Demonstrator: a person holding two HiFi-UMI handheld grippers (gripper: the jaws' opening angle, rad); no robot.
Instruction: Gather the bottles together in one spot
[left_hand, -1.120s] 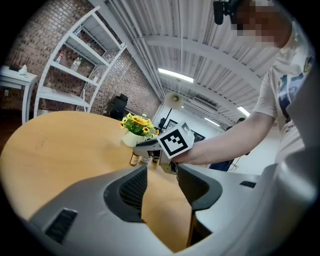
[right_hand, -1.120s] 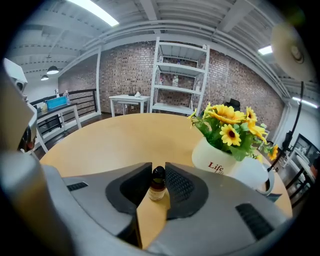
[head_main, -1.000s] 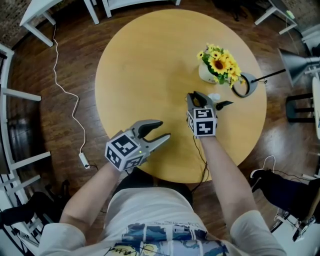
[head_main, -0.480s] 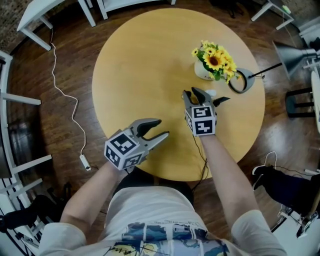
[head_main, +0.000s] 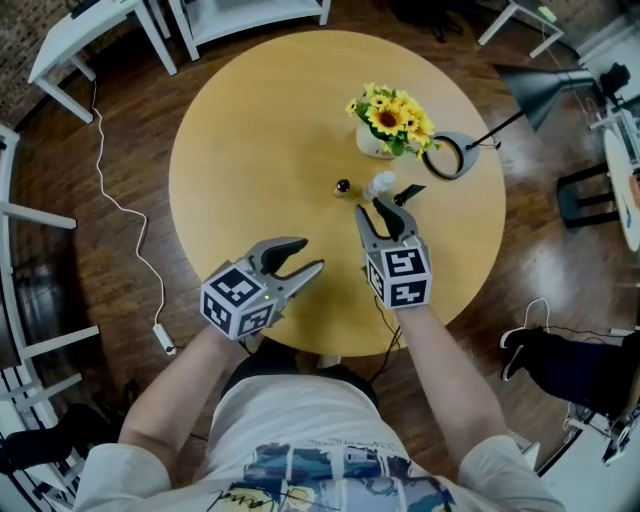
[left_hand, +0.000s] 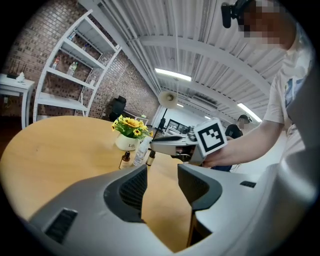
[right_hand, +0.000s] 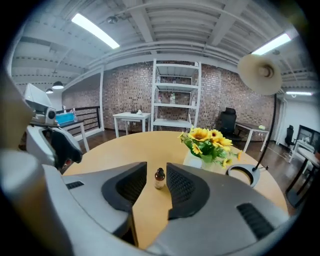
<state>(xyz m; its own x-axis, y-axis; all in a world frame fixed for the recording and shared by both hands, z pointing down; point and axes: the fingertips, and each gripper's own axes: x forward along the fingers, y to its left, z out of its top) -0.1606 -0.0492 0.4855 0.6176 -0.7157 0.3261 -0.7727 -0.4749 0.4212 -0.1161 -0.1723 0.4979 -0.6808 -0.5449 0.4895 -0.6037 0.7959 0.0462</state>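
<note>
Looking low across a round wooden table (left_hand: 60, 145) through the left gripper (left_hand: 162, 175), jaws apart and empty. Beyond, beside a white pot of sunflowers (left_hand: 126, 141): a small brown bottle (left_hand: 124, 160), a taller clear bottle (left_hand: 141, 150) and a second dark bottle (left_hand: 151, 157), close together. Reaching toward them from the right, the right gripper (left_hand: 154, 145), jaws just opened, contents unclear from here. Far left, white shelves (left_hand: 75, 75).

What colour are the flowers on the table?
The flowers are yellow with dark centres, among green leaves. The right gripper view shows them best.
</note>
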